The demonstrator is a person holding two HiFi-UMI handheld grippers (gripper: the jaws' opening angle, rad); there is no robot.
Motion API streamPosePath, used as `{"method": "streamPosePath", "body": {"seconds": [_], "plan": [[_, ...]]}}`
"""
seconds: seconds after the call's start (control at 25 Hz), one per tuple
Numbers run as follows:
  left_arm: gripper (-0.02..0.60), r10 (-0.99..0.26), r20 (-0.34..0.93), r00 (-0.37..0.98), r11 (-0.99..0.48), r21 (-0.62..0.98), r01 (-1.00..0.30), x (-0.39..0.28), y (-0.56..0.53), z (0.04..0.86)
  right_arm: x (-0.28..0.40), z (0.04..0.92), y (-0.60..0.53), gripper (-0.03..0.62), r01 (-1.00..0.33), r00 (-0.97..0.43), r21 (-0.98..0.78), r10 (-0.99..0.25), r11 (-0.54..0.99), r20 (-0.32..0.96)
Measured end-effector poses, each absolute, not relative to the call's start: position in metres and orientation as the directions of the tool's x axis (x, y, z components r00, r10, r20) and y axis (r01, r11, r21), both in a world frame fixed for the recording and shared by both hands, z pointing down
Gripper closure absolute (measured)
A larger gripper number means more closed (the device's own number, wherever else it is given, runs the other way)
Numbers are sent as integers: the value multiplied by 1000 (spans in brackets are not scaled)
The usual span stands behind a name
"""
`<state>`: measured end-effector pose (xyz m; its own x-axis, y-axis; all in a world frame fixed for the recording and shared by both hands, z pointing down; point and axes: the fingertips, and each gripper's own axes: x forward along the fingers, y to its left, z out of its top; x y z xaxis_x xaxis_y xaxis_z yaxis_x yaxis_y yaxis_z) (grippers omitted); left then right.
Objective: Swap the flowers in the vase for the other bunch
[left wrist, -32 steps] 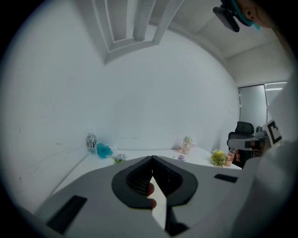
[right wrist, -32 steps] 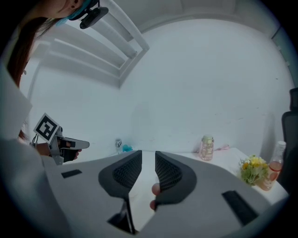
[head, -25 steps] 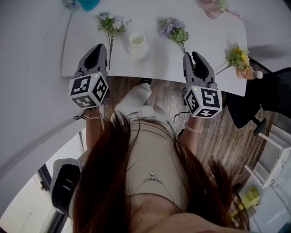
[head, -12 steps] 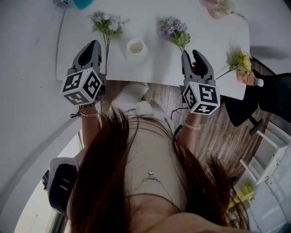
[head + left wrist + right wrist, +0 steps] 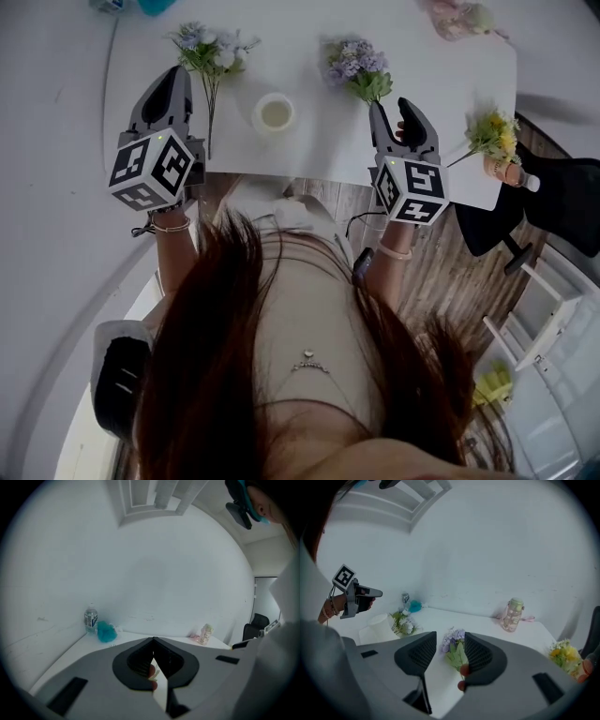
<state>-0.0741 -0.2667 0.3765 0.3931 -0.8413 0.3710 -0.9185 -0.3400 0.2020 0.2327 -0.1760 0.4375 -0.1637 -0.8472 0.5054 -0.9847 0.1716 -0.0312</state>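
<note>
As seen from steeply above, broadest of all: white desk (image 5: pixel 309 150), stretched across the top of the head view, wooden floor (image 5: pixel 441 272) below its near edge. Next in size, black chair (image 5: pixel 553 202) off the desk's right end. Then left tongs (image 5: pixel 172 80), over the desk's left part, just beside the white-and-blue bunch (image 5: pixel 208 49), clenched tight, jaws pressed together with nothing between them, marker cube at the rear. Right tongs (image 5: pixel 392 108), over the near edge right of centre, released: jaws apart, just been opening, gripping nothing, purple bunch (image 5: pixel 356 67) showing through the gap further along the desk, not pinched. White-and-blue bunch flat on the desk, heads toward the wall (image 5: pixel 164 564), stems toward the near edge, just left of the white vase (image 5: pixel 274 112). Purple bunch likewise flat on the desk, to the vase's right, just ahead of the right tongs. Yellow bunch (image 5: pixel 492 131) at the desk's right end, well apart from the vase. Vase upright, mouth up, standing between the white-and-blue bunch and the purple one, apart from both tongs. Pink bottle (image 5: pixel 512 615) upright near the far right corner. Smallest, clear water bottle (image 5: pixel 91 618) and teal wad (image 5: pixel 106 632), side by side at the far left corner, close to the wall.
</note>
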Motion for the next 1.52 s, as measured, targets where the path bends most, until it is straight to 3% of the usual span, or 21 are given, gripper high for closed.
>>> {"method": "streamPosePath", "body": {"seconds": [0.28, 0.8, 1.52], "plan": [[577, -850, 396, 349, -288, 206, -935, -87, -283, 388, 237, 461, -192, 381, -981, -161, -2, -802, 195, 576], [578, -827, 397, 399, -290, 307, -906, -81, -306, 401, 237, 505, -217, 325, -977, -174, -27, -717, 211, 675], [578, -828, 439, 349, -246, 275, -930, -90, -327, 415, 244, 562, -234, 273, -968, -203, -76, -573, 238, 794]]}}
